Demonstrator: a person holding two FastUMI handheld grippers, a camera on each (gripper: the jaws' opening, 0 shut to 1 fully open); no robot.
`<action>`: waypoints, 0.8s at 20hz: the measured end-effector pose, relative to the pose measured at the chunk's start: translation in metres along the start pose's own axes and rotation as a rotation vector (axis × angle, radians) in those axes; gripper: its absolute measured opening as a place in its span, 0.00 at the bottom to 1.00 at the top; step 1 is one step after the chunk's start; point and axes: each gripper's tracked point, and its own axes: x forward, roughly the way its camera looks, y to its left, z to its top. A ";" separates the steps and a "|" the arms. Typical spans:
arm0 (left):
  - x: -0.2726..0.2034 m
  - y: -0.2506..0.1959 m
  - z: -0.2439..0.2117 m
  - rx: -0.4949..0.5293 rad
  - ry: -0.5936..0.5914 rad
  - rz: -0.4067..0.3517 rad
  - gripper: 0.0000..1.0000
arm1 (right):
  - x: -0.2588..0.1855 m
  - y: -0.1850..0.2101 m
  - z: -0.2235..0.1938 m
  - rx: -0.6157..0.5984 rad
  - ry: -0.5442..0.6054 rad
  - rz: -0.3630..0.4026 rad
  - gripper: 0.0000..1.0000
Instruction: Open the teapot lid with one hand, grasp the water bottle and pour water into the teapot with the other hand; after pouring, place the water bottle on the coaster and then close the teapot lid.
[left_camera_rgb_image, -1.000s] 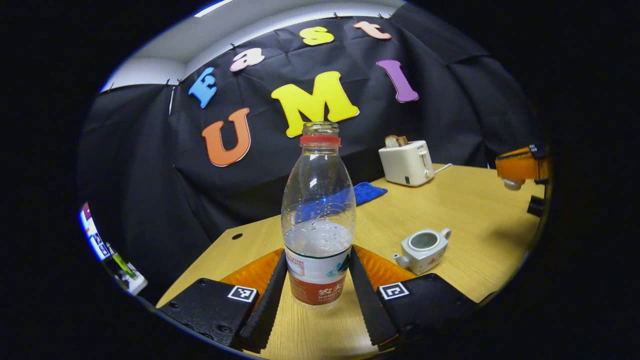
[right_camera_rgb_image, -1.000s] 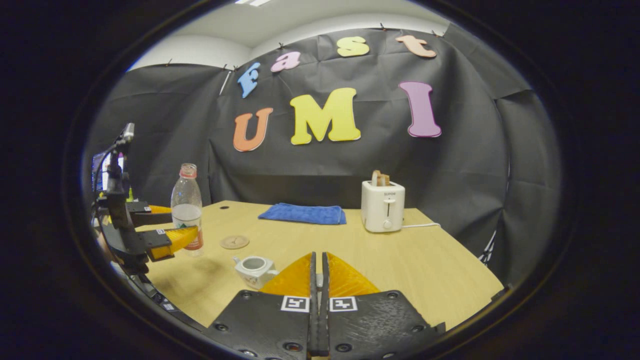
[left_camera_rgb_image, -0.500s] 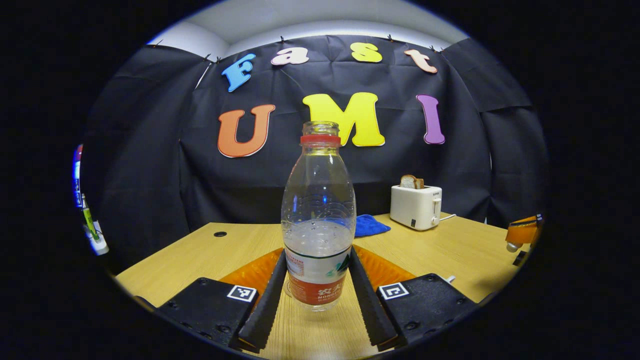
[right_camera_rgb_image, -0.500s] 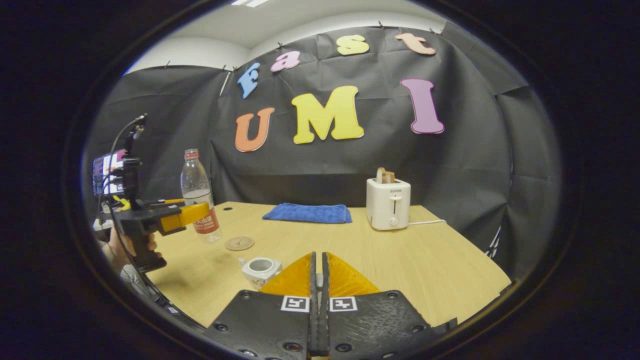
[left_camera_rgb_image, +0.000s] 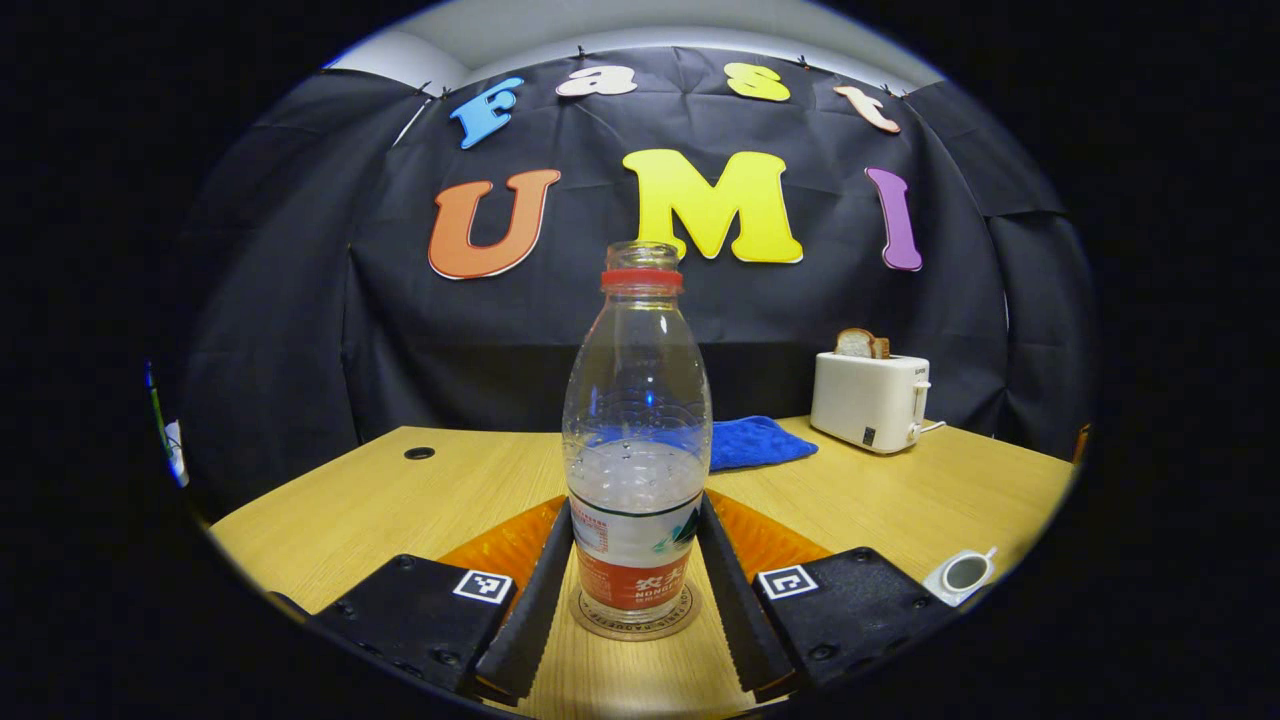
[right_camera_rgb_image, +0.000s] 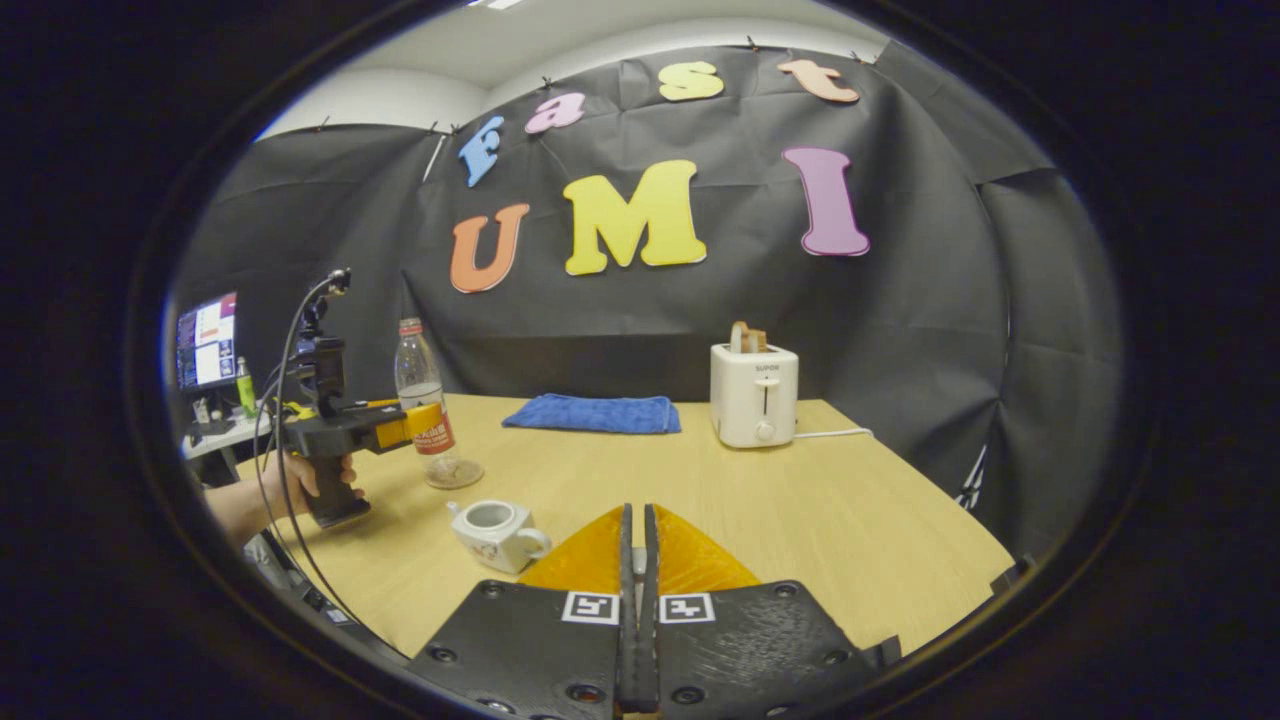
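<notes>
- The left gripper (left_camera_rgb_image: 636, 590) is clamping the bottle (left_camera_rgb_image: 637, 440) low on its label, one finger pressing each side, and is holding it upright over the coaster (left_camera_rgb_image: 634, 622) on the table (left_camera_rgb_image: 400, 500).
- The right gripper view is showing the bottle's base at or just above the coaster; whether it is touching cannot be told. Letting go too early would be dropping it, and it could be rocking or tipping.
- The bottle is standing uncapped and about half full, so any tip would be spilling water across the table.
- The fingers are sitting close along the bottle's sides; opening unevenly or pulling back at an angle could be dragging the bottle off the coaster.
- The teapot (right_camera_rgb_image: 495, 530) is standing open near the table's front edge, well apart from the bottle. A careless sweep of either gripper could be knocking it toward that edge.
- The right gripper (right_camera_rgb_image: 636, 600) is hanging with its fingers pressed together; the task suggests it is carrying the lid, but no lid is visible between them, so I cannot tell what it is gripping. If the lid is pinched there by a small knob, it may be slipping or landing crooked on the teapot's opening.
</notes>
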 end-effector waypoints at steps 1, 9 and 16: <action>0.004 -0.002 -0.005 -0.004 0.013 -0.009 0.74 | 0.001 -0.003 0.000 0.005 0.002 -0.006 0.00; 0.009 0.002 -0.009 0.001 0.018 0.000 0.76 | 0.004 -0.005 -0.006 0.010 0.020 -0.012 0.00; 0.007 0.003 -0.007 0.007 0.022 0.000 0.87 | 0.004 0.002 -0.006 0.000 0.019 -0.001 0.00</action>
